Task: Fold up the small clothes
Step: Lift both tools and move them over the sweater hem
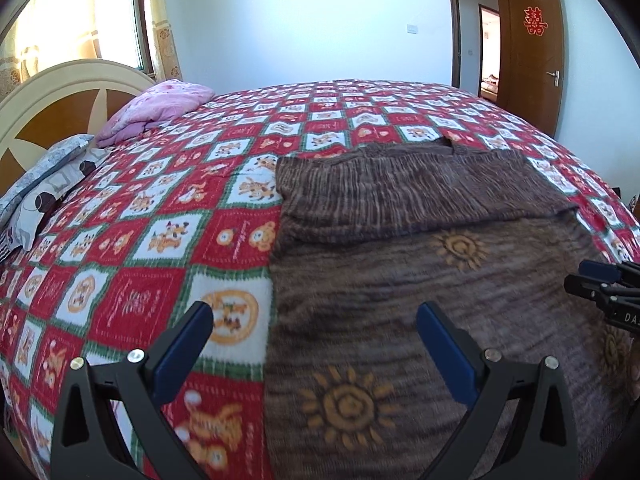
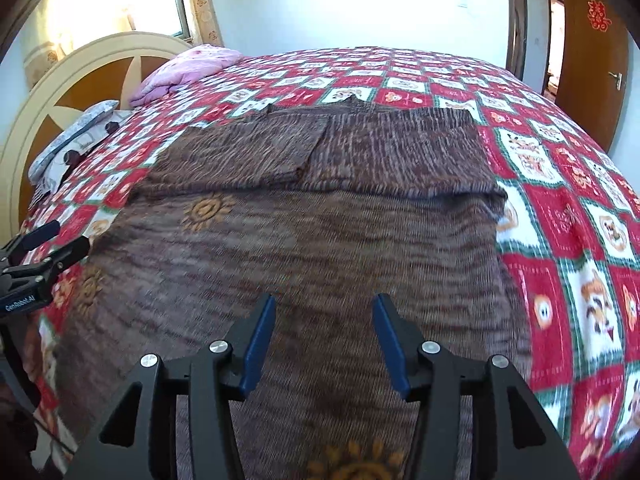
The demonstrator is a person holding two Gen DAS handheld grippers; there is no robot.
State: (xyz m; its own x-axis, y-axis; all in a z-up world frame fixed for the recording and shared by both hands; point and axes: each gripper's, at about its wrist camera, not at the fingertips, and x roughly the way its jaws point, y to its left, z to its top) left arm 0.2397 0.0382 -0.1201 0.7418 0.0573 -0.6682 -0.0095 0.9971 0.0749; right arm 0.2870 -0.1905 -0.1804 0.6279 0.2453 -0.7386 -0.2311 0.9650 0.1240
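Observation:
A brown knitted garment (image 1: 420, 280) with orange sun motifs lies flat on the bed, its far part folded back over itself in a band (image 1: 400, 188). In the right wrist view the same garment (image 2: 304, 248) fills the middle. My left gripper (image 1: 316, 324) hangs above the garment's left edge, jaws wide apart, nothing between them. My right gripper (image 2: 324, 320) hovers over the garment's near middle, jaws apart and empty. Each gripper shows at the edge of the other's view: the right gripper (image 1: 600, 284) and the left gripper (image 2: 52, 244).
The bed carries a red, white and green checked blanket (image 1: 168, 208). A pink quilt (image 1: 160, 108) and a grey patterned pillow (image 1: 44, 188) lie by the cream headboard (image 1: 52, 92). A brown door (image 1: 532, 52) stands open at the far right.

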